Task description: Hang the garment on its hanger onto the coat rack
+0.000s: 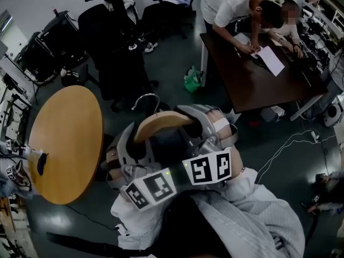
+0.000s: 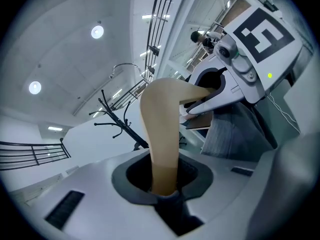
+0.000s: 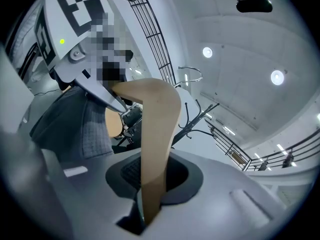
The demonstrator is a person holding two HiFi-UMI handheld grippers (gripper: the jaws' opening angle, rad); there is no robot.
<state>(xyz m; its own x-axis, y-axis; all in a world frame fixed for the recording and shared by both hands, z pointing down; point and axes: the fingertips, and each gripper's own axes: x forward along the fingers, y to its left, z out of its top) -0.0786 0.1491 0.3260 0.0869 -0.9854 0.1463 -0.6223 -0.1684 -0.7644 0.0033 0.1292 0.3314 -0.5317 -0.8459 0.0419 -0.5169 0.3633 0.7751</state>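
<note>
The left claw and right claw each clamp one end of the wooden hanger, which spans between them. The grey garment hangs below it, and the coat rack stands beyond.

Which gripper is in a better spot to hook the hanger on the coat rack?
Left, but only slightly. The left gripper and right gripper each clamp one end of the hanger, so both must move. The coat rack stands ahead on the left side, nearer the left gripper.
</note>
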